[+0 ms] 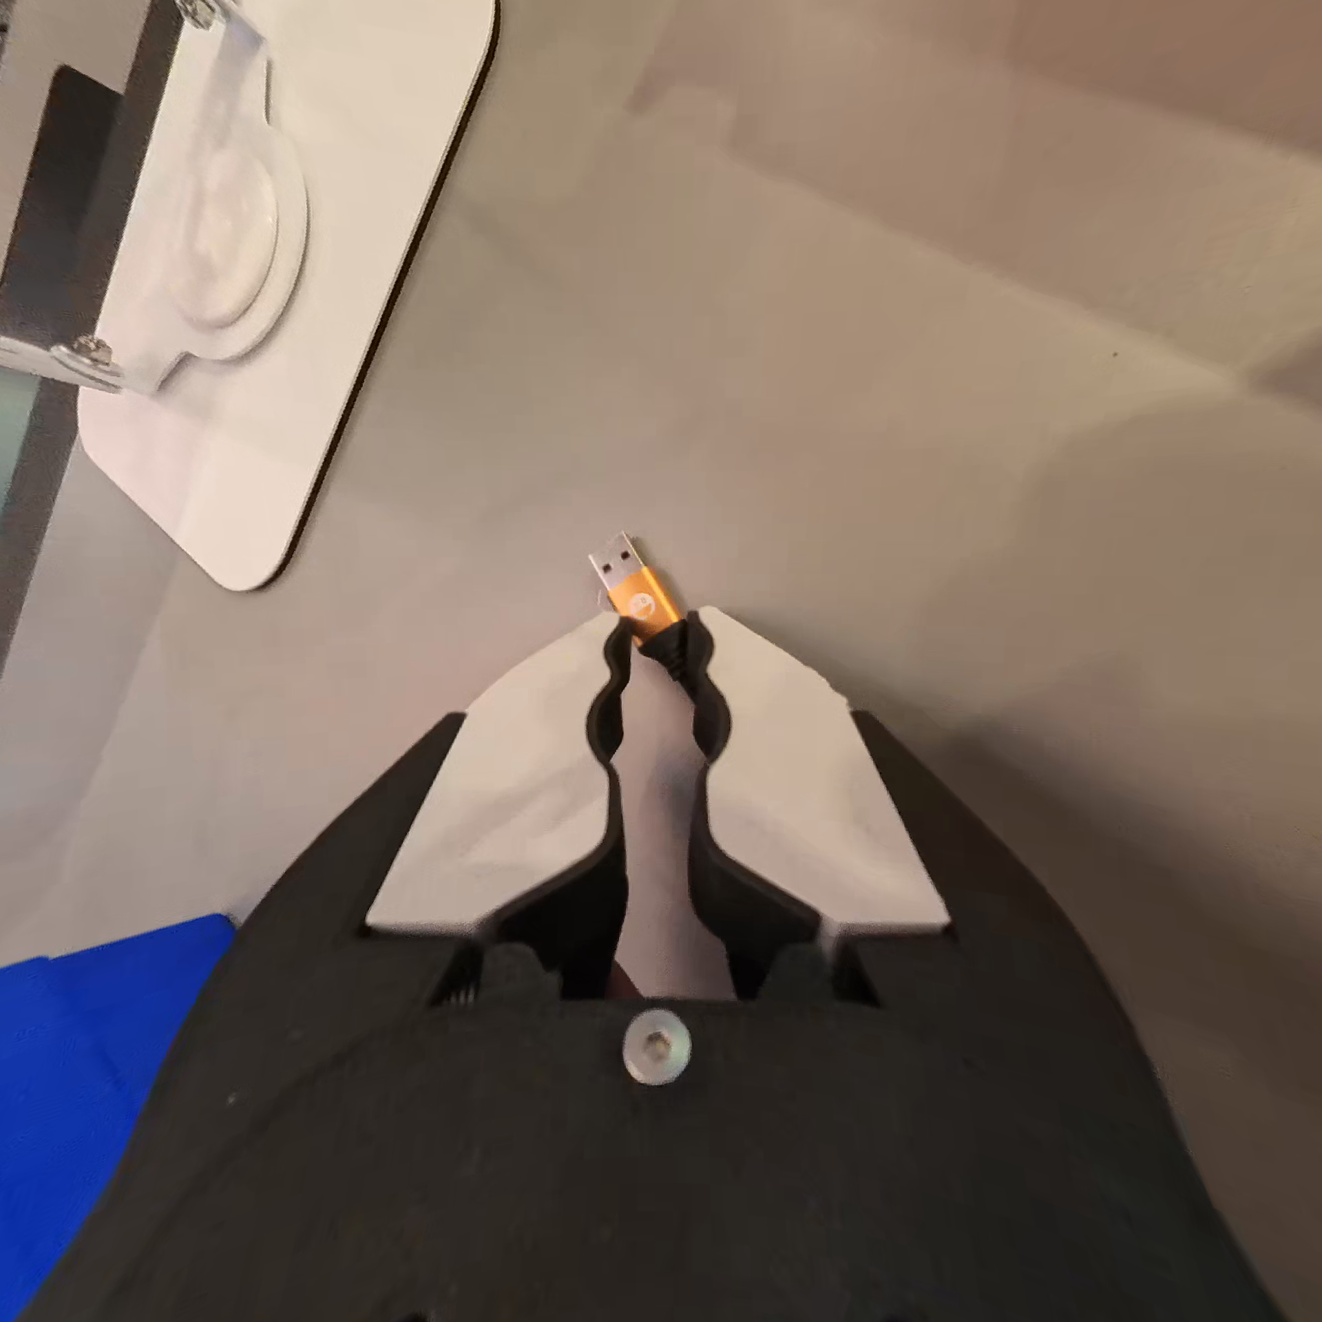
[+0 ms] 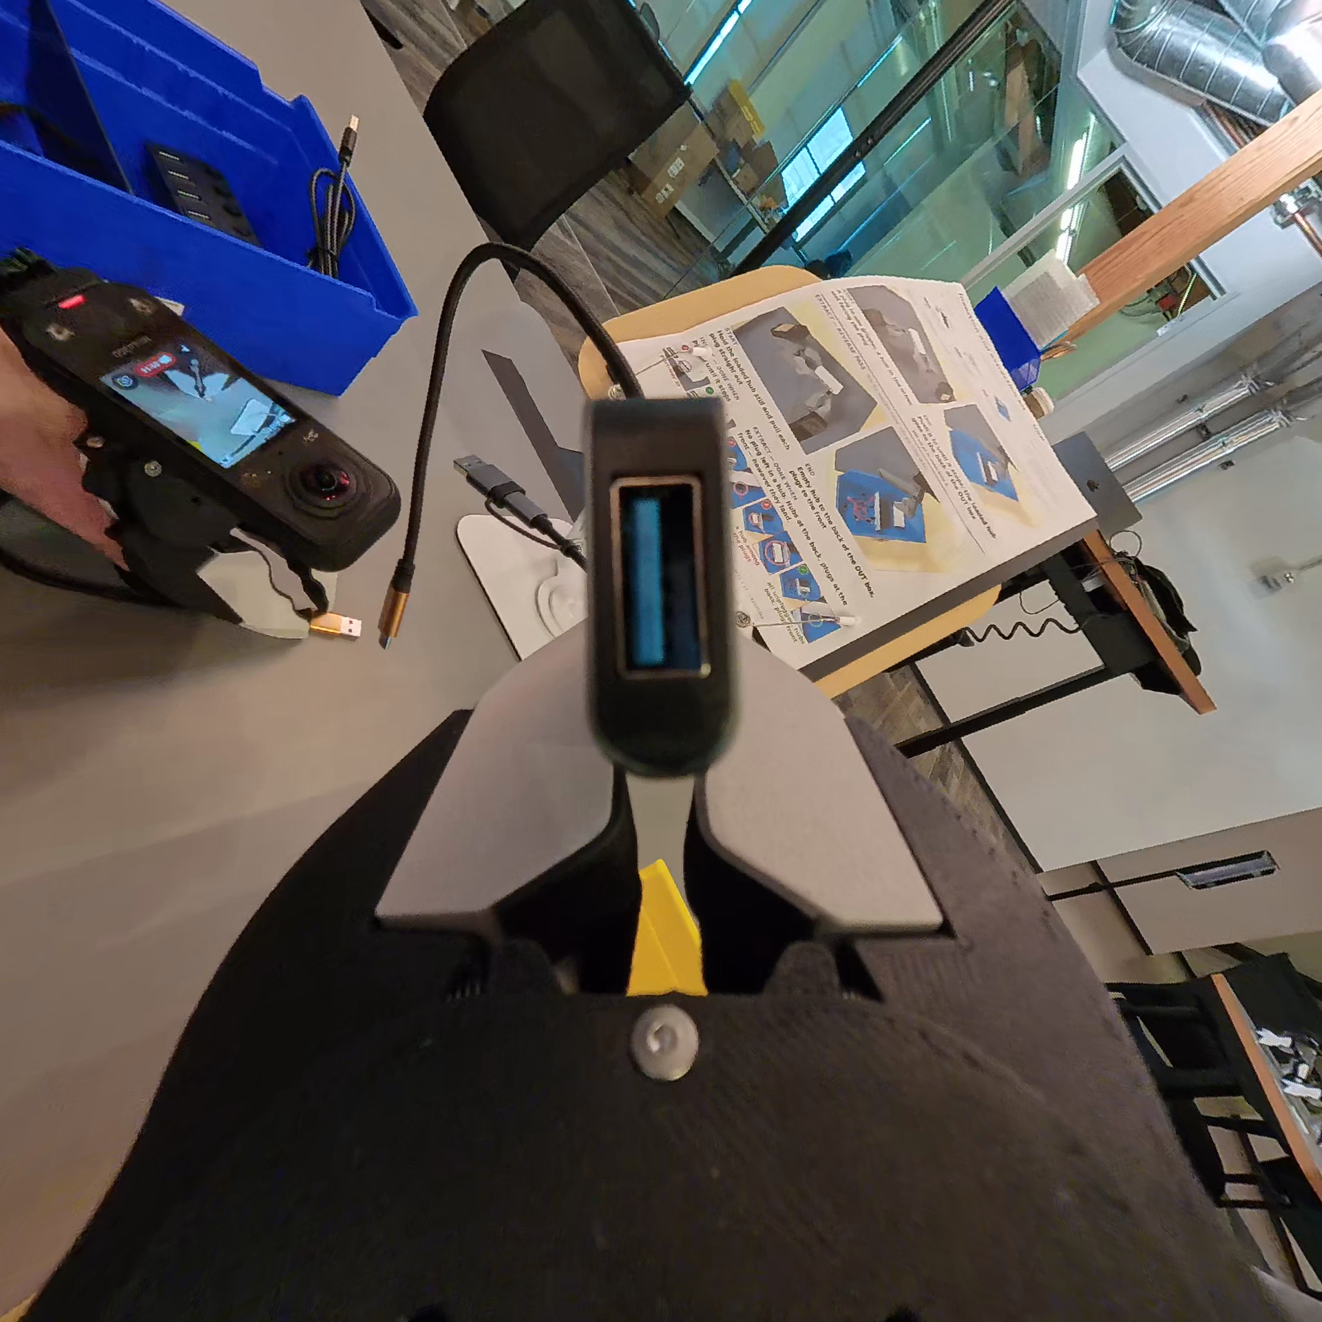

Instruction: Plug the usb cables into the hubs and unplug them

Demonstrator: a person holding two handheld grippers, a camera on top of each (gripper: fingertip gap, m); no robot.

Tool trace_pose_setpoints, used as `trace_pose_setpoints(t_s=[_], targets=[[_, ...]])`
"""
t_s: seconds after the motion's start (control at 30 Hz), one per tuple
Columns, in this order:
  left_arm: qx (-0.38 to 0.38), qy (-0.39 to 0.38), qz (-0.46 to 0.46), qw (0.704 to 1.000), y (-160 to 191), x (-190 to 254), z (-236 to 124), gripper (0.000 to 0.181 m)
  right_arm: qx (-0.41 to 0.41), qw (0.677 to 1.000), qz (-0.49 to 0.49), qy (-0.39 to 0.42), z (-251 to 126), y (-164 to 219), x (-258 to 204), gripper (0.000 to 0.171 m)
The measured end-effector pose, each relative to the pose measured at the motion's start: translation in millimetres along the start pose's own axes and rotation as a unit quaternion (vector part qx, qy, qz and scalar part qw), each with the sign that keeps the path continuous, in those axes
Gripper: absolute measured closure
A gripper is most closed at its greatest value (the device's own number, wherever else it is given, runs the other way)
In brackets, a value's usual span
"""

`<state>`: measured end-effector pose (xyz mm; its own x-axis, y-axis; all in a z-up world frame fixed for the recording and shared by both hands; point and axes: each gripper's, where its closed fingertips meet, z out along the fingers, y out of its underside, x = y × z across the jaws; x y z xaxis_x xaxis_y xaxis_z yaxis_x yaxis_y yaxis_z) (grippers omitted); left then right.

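Observation:
My left gripper [image 1: 658, 633] is shut on an orange USB-A plug [image 1: 633, 590], pinching its black strain relief; the metal tip sticks out ahead, up and to the left, above the grey table. This gripper and plug also show in the right wrist view [image 2: 336, 627], at the left. My right gripper [image 2: 662, 744] is shut on a black USB hub [image 2: 659, 579], held upright with its blue port facing the camera. The hub's braided black cable [image 2: 436, 372] arcs up and hangs down to a gold-collared plug [image 2: 393, 608]. The orange plug sits left of the hub, apart from it.
A blue bin [image 2: 236, 236] at the back left holds another black hub [image 2: 200, 193] and a coiled cable [image 2: 333, 214]. A white pad with a clear stand [image 1: 286, 272] lies on the table. A printed instruction sheet [image 2: 858, 458] stands behind. A black chair [image 2: 551, 107] is beyond the table edge. Some 30 cm of space lies between my two pairs of fingers.

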<state>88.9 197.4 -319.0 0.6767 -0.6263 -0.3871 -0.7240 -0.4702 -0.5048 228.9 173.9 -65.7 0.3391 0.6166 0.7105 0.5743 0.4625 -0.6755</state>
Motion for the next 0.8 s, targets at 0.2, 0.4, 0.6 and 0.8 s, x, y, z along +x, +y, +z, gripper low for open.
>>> trace_pose_setpoints(t_s=[0.2, 0.4, 0.6, 0.8], targets=[[-0.004, 0.018, -0.005, 1.000, 0, -1, 2, 0.167, 0.000, 1.000, 0.010, 0.007, -4, 6, 6, 0.160], [-0.012, 0.020, 0.026, 0.999, 1, -2, 1, 0.166, 0.003, 1.000, 0.010, 0.012, -8, 3, 10, 0.160], [-0.024, 0.027, 0.021, 0.999, 7, -6, 0, 0.165, 0.008, 1.000, 0.013, 0.018, -11, 1, 14, 0.160], [-0.025, 0.028, -0.018, 0.999, 10, -11, 2, 0.167, 0.012, 1.000, 0.011, 0.021, -14, -4, 16, 0.160]])
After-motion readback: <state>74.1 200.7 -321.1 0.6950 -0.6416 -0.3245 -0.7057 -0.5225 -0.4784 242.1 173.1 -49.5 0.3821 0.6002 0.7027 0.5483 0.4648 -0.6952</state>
